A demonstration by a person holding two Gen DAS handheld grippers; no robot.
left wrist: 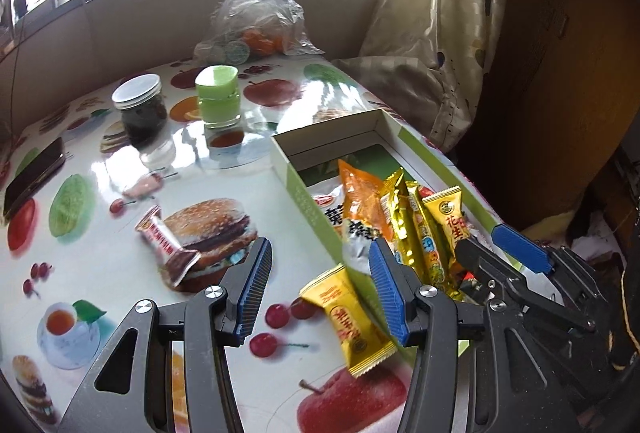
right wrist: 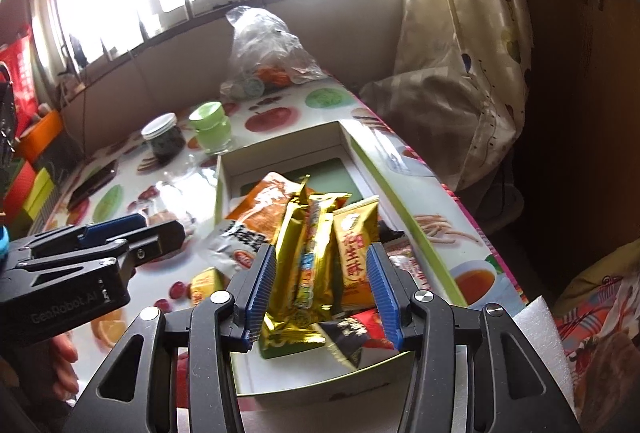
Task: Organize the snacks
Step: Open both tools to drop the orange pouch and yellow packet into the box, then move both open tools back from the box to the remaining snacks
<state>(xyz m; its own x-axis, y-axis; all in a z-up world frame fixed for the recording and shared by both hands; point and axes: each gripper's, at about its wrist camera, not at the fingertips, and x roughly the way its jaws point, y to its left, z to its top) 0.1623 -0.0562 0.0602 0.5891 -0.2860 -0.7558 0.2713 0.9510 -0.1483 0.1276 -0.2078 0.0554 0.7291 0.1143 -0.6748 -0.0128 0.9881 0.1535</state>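
Observation:
A green and white box (left wrist: 308,205) (right wrist: 416,209) on the table holds several snack packs: an orange pack (left wrist: 362,193) (right wrist: 264,199), gold packs (left wrist: 404,229) (right wrist: 304,257) and a yellow pack (right wrist: 356,253). My left gripper (left wrist: 320,297) is open over the table beside the box's left wall; a yellow snack pack (left wrist: 348,321) (right wrist: 204,283) lies between its fingers, untouched. A red and white snack pack (left wrist: 168,245) lies on the table further left. My right gripper (right wrist: 324,297) (left wrist: 496,245) is open and empty just above the packs in the box.
On the fruit-print table (left wrist: 100,273) stand a dark jar with a white lid (left wrist: 140,109), a green-lidded jar (left wrist: 218,95), a clear plastic bag (left wrist: 256,17) and a phone (left wrist: 34,177). A curtain (left wrist: 440,33) hangs at the right. The table edge runs along the box's right side.

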